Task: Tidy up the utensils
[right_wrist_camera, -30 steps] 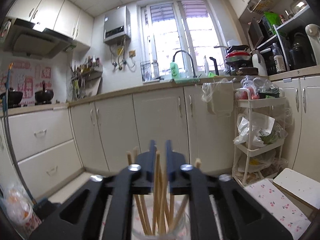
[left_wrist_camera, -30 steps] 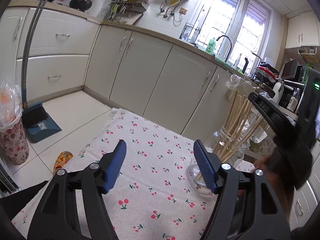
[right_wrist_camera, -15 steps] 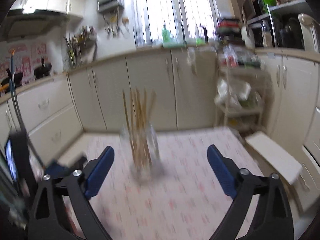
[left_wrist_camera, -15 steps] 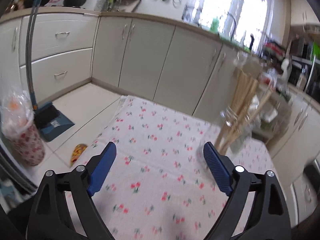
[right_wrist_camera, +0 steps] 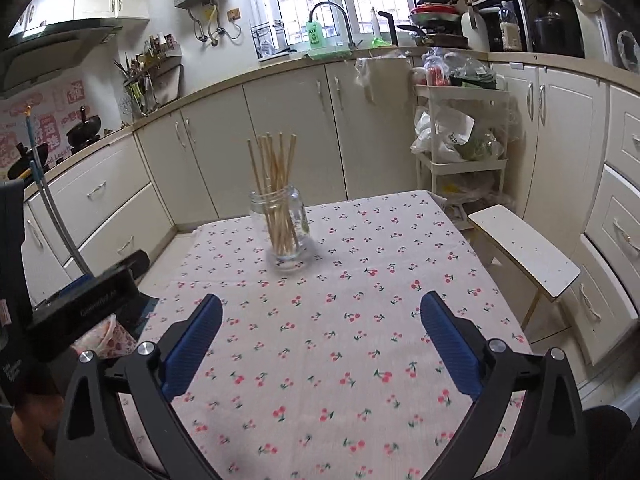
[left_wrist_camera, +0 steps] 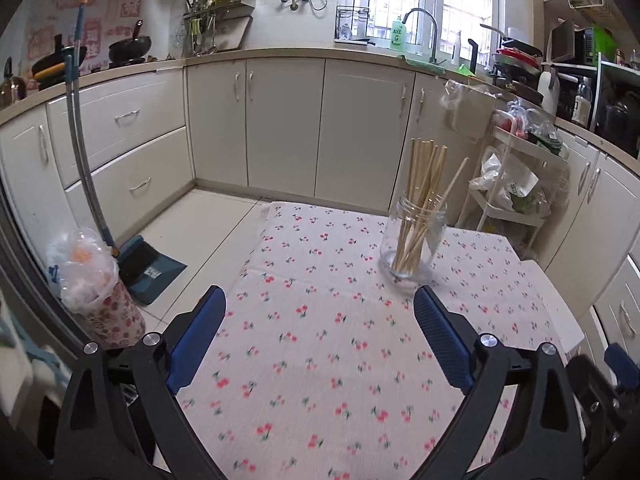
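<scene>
A clear glass jar [left_wrist_camera: 412, 240] [right_wrist_camera: 284, 224] stands upright on the cherry-print tablecloth [left_wrist_camera: 320, 360] [right_wrist_camera: 360, 280], holding several wooden chopsticks [left_wrist_camera: 424, 172] [right_wrist_camera: 274, 168]. One chopstick leans away to the right in the left wrist view. My left gripper [left_wrist_camera: 320, 296] is well back from the jar, its jaws opening wide with only cloth between them. My right gripper [right_wrist_camera: 322, 300] is also pulled back, its jaws opening wide with nothing between them. The left gripper's black body [right_wrist_camera: 80, 312] shows at the left edge of the right wrist view.
A dustpan and broom [left_wrist_camera: 152, 268] and a floral bin with a plastic bag [left_wrist_camera: 96, 292] stand on the floor left of the table. A white stool [right_wrist_camera: 524, 256] and a trolley rack [right_wrist_camera: 460, 140] sit to the right. Cabinets line the far side.
The right gripper, which was nearly shut around the chopsticks in the jar, has opened and drawn back. The left gripper has widened, risen and drawn back from beside the jar.
</scene>
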The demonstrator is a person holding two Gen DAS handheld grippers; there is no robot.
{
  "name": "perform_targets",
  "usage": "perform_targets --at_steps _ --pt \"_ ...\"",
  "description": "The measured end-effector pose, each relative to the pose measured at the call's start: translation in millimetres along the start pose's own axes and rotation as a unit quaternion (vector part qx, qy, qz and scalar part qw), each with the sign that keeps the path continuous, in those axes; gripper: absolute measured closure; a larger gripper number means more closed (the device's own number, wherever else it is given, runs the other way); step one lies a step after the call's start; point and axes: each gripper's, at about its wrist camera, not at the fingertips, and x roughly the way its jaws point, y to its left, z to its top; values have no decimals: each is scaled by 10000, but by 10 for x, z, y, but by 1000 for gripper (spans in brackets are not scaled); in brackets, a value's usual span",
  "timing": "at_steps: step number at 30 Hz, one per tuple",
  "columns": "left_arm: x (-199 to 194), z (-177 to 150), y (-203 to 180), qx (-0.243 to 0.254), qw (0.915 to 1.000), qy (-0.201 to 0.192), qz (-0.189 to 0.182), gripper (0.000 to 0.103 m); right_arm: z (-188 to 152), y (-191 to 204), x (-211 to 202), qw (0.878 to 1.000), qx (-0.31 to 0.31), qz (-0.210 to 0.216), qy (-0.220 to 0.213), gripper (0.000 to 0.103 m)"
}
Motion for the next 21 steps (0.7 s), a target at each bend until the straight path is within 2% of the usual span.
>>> perform_targets --at_steps 8,16,21 --pt "-218 -59 52 97 9998 186 -23 11 -29 -20 -18 9997 28 -71 217 7" --pt "-169 -60 30 227 9989 412 -50 11 -48 -30 95 9984 115 -81 552 7" --pt "-313 -2 40 296 9983 501 -10 8 66 52 -135 9983 122 54 575 7"
